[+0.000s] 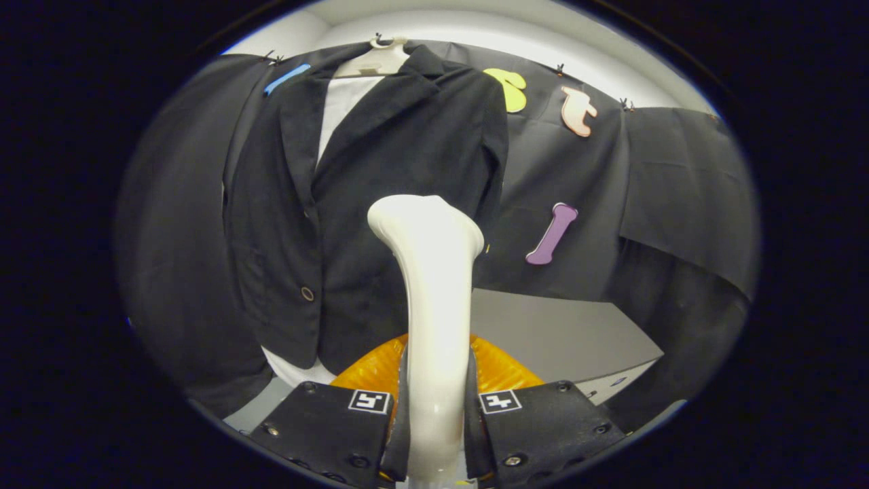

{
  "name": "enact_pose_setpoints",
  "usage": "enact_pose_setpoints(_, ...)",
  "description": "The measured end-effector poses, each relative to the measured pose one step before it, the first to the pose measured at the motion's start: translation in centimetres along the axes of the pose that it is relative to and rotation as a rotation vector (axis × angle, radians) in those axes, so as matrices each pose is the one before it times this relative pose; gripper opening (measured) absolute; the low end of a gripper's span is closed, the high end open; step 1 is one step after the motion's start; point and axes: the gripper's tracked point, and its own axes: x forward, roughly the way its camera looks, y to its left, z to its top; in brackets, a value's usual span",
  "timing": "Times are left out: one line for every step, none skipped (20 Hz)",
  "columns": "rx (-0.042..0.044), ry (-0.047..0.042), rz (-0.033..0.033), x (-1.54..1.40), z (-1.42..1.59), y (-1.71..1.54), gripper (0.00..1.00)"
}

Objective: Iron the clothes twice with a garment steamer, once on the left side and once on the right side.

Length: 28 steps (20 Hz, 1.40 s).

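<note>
A black suit jacket (380, 204) over a white shirt hangs on a pale hanger (373, 61) against the booth wall, beyond the fingers. My gripper (434, 414) is shut on the white handle of the garment steamer (434, 305), which rises upright between the two fingers. The steamer's flared head (426, 221) stands in front of the jacket's right front panel, about level with its lower half; whether it touches the cloth I cannot tell. An orange part of the steamer (502, 370) shows behind the handle, just ahead of the fingers.
A grey table top (563, 333) lies below the jacket to the right, its corner pointing right. Black cloth covers the wall behind and to both sides.
</note>
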Motion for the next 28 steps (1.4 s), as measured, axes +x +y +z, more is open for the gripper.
enact_pose_setpoints(-0.00424, 0.00806, 0.00094, 0.067, -0.625, 0.153, 0.34)
enact_pose_setpoints(-0.00309, 0.00967, 0.00222, 0.056, -0.607, 0.15, 0.34)
enact_pose_setpoints(0.00044, 0.00777, 0.0023, 0.048, -0.704, 0.157, 0.34)
enact_pose_setpoints(-0.00198, 0.01015, 0.00213, 0.038, -0.532, 0.187, 0.35)
enact_pose_setpoints(0.00022, 0.00895, 0.00168, 0.07, -0.68, 0.194, 0.34)
enact_pose_setpoints(-0.00014, 0.0096, 0.00244, 0.081, -0.545, 0.151, 0.34)
enact_pose_setpoints(-0.00054, 0.00916, 0.00367, 0.041, -0.727, 0.241, 0.34)
enact_pose_setpoints(-0.00328, 0.00879, 0.00316, 0.087, -0.535, 0.233, 0.34)
enact_pose_setpoints(-0.00128, 0.00772, -0.00021, 0.131, -0.604, 0.127, 0.34)
enact_pose_setpoints(-0.00109, 0.00804, -0.00103, 0.101, -0.559, 0.042, 0.34)
enact_pose_setpoints(-0.0024, 0.01111, -0.00057, 0.281, -0.53, -0.128, 0.34)
enact_pose_setpoints(-0.0016, 0.01008, 0.00031, 0.167, -0.394, 0.063, 0.34)
enact_pose_setpoints(-0.00168, 0.00943, 0.00045, 0.263, -0.518, 0.093, 0.34)
enact_pose_setpoints(-0.00324, 0.012, 0.00115, 0.24, -0.425, 0.106, 0.34)
enact_pose_setpoints(0.00198, 0.01003, -0.00015, 0.163, -0.807, 0.098, 0.34)
enact_pose_setpoints(-0.00255, 0.01208, -0.00139, 0.265, -0.668, 0.0, 0.34)
enact_pose_setpoints(-0.00264, 0.01126, 0.00004, 0.08, -0.766, 0.085, 0.34)
enact_pose_setpoints(-0.00233, 0.01086, 0.00094, 0.203, -0.547, 0.0, 0.34)
enact_pose_setpoints(-0.00221, 0.01087, 0.00079, 0.281, -0.393, 0.056, 0.34)
enact_pose_setpoints(-0.00194, 0.011, 0.00106, 0.336, -0.465, 0.039, 0.34)
enact_pose_setpoints(-0.00165, 0.01038, 0.00343, 0.376, -0.556, 0.138, 0.34)
enact_pose_setpoints(-0.0018, 0.00955, 0.00167, 0.18, -0.616, 0.054, 0.34)
enact_pose_setpoints(-0.00296, 0.00878, 0.00083, 0.353, -0.636, 0.077, 0.34)
enact_pose_setpoints(-0.00116, 0.00827, 0.00325, 0.283, -0.349, 0.119, 0.34)
enact_pose_setpoints(0.00014, 0.00769, 0.00499, 0.25, -0.539, 0.088, 0.34)
enact_pose_setpoints(-0.00058, 0.00586, 0.00483, 0.247, -0.428, 0.072, 0.34)
enact_pose_setpoints(-0.00249, 0.00577, 0.00561, 0.345, -0.634, 0.127, 0.34)
enact_pose_setpoints(-0.00369, 0.00993, 0.003, 0.308, -0.42, 0.139, 0.34)
